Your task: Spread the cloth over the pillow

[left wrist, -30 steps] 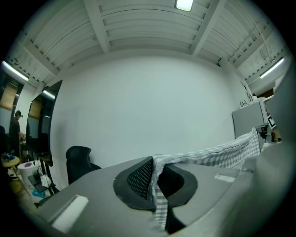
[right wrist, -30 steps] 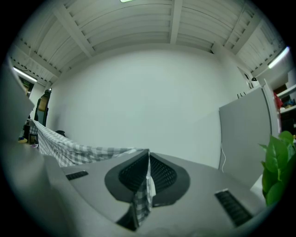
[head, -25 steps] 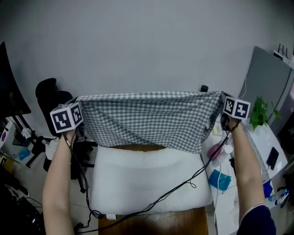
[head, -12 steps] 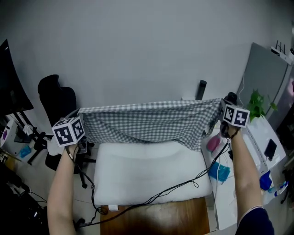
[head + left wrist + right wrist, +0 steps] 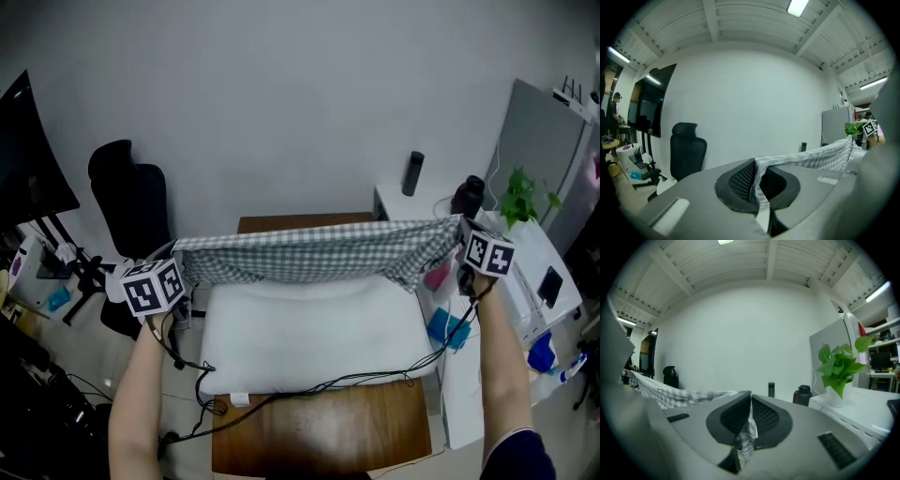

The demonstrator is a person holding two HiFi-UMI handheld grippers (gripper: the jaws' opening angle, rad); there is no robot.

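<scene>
A grey-and-white checked cloth [image 5: 314,255] hangs stretched between my two grippers, above the far edge of a white pillow [image 5: 314,333] that lies on a wooden table [image 5: 319,431]. My left gripper [image 5: 178,267] is shut on the cloth's left corner [image 5: 758,187]; my right gripper [image 5: 457,234] is shut on its right corner [image 5: 746,434]. In the left gripper view the cloth [image 5: 811,157] runs off to the right; in the right gripper view the cloth [image 5: 665,394] runs off to the left. The cloth's lower edge sags onto the pillow's far side.
Black cables [image 5: 309,389] cross the pillow's near part. A black office chair [image 5: 131,197] stands at the left. A white side table [image 5: 511,281] at the right holds a green plant [image 5: 520,202], a dark bottle [image 5: 412,173], a black flask [image 5: 467,195] and small items.
Both grippers have come down and toward me with the cloth. The cloth has sunk from hanging high behind the pillow to lying low along the pillow's far edge.
</scene>
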